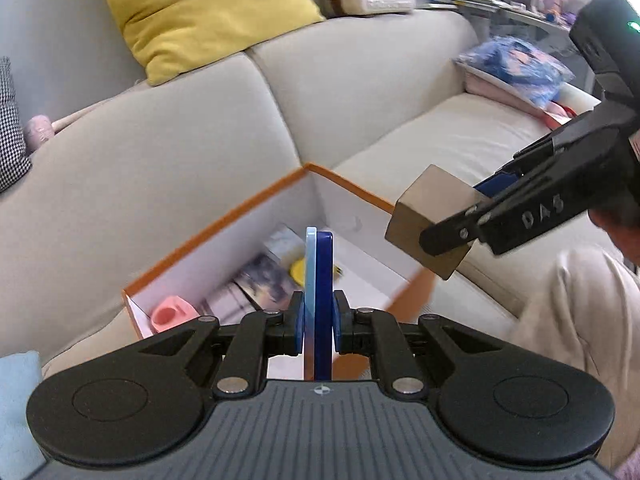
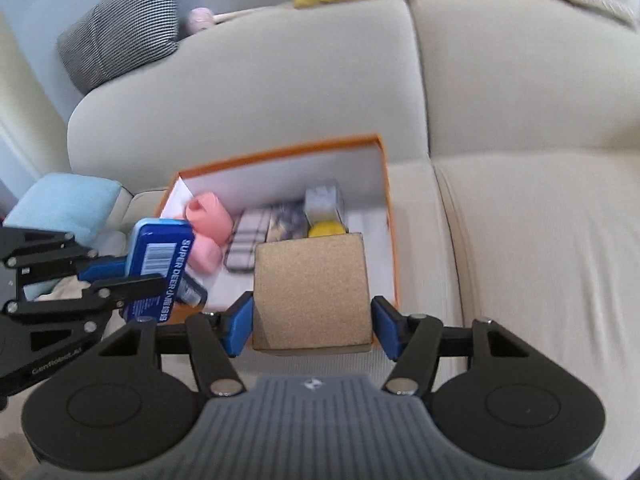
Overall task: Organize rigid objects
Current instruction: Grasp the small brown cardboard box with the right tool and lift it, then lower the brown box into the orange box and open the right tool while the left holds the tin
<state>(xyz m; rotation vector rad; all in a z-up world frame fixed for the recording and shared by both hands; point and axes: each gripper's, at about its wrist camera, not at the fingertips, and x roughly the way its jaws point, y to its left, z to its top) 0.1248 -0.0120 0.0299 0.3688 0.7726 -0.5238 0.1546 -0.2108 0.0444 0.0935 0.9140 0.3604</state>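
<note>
the left gripper [image 1: 319,326] is clamped on a flat blue tin with a light blue lid [image 1: 319,300], held on edge so only its thin side shows in the left wrist view; the right wrist view shows its barcode and "super deer" print [image 2: 162,256]. the right gripper [image 2: 312,322] pinches a tan cork-textured cube [image 2: 312,290] between its blue pads [image 2: 240,326], and from the left camera this cube [image 1: 430,220] hangs above the near right corner of the box.

both tools hover over an orange-rimmed cardboard box with white inner walls [image 2: 280,150], which sits on the seat of a beige fabric sofa [image 2: 520,200]. inside it lie a pink plastic piece [image 2: 208,216], a plaid flat case [image 2: 246,242], a yellow round item [image 2: 326,229] and a small grey box [image 2: 324,200], so much of the floor is taken; a bare white strip shows along the right wall.

around it: a mustard yellow cushion [image 1: 200,12] on the sofa back, a houndstooth pillow [image 2: 120,28], a pale blue cushion [image 2: 66,204] left of the box, and a blue patterned bag [image 1: 516,66] further along the seat.
</note>
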